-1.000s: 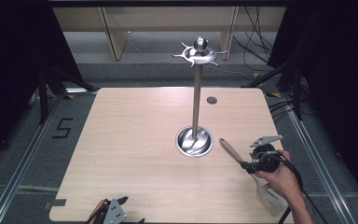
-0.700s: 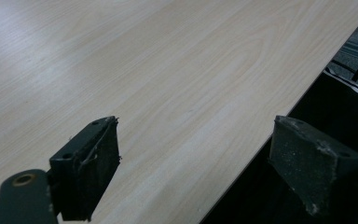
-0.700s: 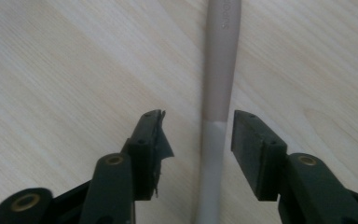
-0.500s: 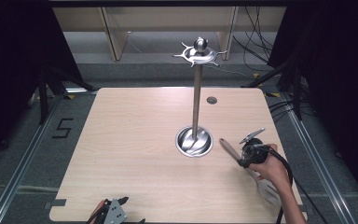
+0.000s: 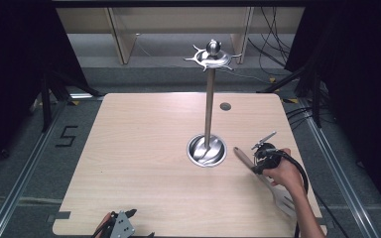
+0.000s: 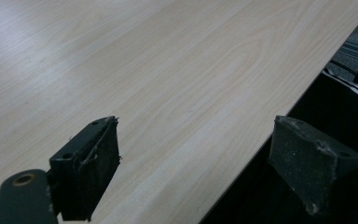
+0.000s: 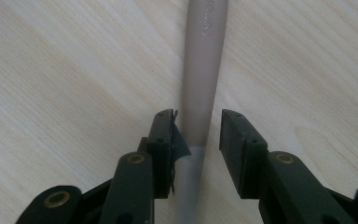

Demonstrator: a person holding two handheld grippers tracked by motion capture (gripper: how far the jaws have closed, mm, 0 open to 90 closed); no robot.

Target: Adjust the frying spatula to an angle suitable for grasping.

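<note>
A spatula (image 5: 242,155) with a brown-grey handle and a pale slotted blade lies flat on the right side of the wooden table (image 5: 144,148). A hand holds my right gripper (image 5: 259,159) low over the handle. In the right gripper view the handle (image 7: 200,70) runs between the open jaws of the right gripper (image 7: 196,135); one jaw touches it and a narrow gap stays at the other. My left gripper (image 5: 121,225) rests at the table's near edge, and in its own view the left gripper (image 6: 196,144) stands wide open over bare wood.
A tall metal utensil stand (image 5: 209,99) with hooks at its top rises from a round shiny base (image 5: 207,150) at the table's middle, just left of the spatula. A small dark round hole (image 5: 225,106) sits farther back. Dark floor and rails surround the table.
The right hand has carried its gripper leftward and down onto the spatula handle. The spatula and the left gripper have stayed put.
</note>
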